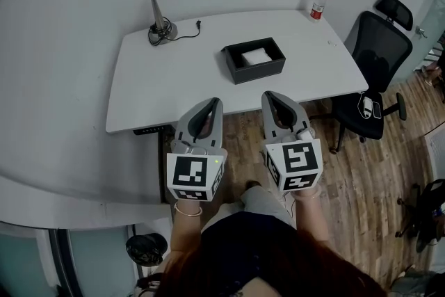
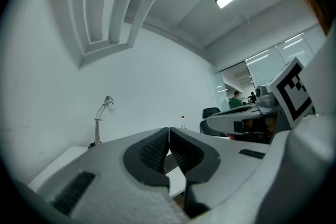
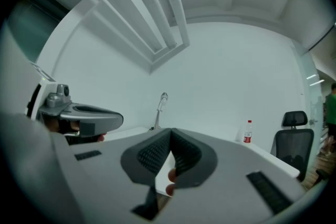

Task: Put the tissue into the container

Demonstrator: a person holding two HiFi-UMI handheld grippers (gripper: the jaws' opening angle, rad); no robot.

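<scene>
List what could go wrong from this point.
1. Both the left gripper and right gripper are shut and empty, short of the table. Reaching in shut would likely just nudge the tissue lying in the black container.
2. A wide right sweep might tip the bottle standing near the far corner.

Desk lamp (image 1: 161, 3), red-capped bottle (image 1: 318, 4), office chair (image 1: 376, 55)

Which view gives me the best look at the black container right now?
The head view: the black container shows whole on the table, a white tissue inside. In the gripper views the shut left claw and right claw hide it almost entirely.
</scene>
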